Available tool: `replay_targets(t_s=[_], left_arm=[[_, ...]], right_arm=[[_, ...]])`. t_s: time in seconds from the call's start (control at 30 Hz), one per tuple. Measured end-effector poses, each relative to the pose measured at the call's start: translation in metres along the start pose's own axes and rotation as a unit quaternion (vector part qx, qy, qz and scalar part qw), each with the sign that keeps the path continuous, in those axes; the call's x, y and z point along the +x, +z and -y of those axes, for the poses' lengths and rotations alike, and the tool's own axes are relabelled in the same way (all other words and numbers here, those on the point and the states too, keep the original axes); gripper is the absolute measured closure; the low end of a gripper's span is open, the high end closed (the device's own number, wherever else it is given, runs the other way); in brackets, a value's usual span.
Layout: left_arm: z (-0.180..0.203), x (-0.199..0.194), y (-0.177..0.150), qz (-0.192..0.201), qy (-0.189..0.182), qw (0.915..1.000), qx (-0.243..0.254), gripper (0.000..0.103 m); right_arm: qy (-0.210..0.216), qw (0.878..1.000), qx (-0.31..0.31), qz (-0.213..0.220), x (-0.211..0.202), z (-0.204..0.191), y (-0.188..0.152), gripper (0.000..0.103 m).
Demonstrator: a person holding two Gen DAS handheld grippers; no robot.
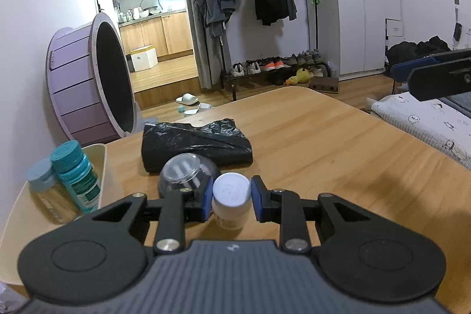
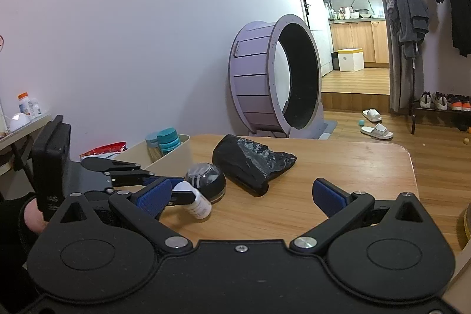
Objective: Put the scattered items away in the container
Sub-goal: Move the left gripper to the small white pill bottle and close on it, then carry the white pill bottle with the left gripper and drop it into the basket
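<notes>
At table centre, left hand-held gripper point(image 1: 231, 197): blue pads clamped on white pill bottle point(image 1: 231, 200), lifted for carrying. Beige container point(image 1: 97, 164) at nine o'clock, two teal bottles point(image 1: 75, 175) inside. Right hand-held gripper point(image 2: 241, 197): wide apart, empty.

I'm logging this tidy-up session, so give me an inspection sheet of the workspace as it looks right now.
Surface: wooden table, mostly bare.
Job's things: white bottle held off the table; beige container at the table's left edge holds a teal-capped bottle and a pale-blue-capped bottle; clear-domed black ball and black plastic bag on the table.
Clutter: red packet behind the container.
Grippers: left gripper jaws shut on the white bottle; right gripper jaws open, empty.
Cables: nothing seen.
Surroundings: purple wheel, clothes rack, bed.
</notes>
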State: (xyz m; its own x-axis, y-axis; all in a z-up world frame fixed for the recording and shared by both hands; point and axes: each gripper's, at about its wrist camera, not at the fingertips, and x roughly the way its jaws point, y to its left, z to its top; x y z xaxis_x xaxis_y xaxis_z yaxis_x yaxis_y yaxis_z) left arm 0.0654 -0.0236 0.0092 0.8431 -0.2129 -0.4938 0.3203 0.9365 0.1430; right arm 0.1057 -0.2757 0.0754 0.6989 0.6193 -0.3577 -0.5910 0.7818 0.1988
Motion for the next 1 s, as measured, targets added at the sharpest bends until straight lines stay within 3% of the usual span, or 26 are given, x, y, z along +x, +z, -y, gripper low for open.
replay_targets(t_s=[0.27, 0.53, 0.7, 1.0], left_arm=[[-0.026, -0.036, 0.011, 0.024, 0.010, 0.9993, -0.026, 0.076], [-0.091, -0.065, 0.035, 0.026, 0.090, 0.9924, -0.080, 0.076], [-0.122, -0.048, 0.037, -0.004, 0.136, 0.9868, -0.087, 0.076], [-0.157, 0.001, 0.012, -0.071, 0.161, 0.9788, -0.106, 0.076]], right_arm=[[0.010, 1.000, -0.001, 0.000, 0.005, -0.005, 0.001, 0.000], [0.024, 1.000, -0.003, -0.003, 0.014, -0.018, 0.000, 0.000], [0.039, 0.999, -0.012, -0.010, 0.022, -0.032, -0.002, 0.000], [0.052, 0.998, -0.022, -0.014, 0.030, -0.048, -0.004, 0.000]])
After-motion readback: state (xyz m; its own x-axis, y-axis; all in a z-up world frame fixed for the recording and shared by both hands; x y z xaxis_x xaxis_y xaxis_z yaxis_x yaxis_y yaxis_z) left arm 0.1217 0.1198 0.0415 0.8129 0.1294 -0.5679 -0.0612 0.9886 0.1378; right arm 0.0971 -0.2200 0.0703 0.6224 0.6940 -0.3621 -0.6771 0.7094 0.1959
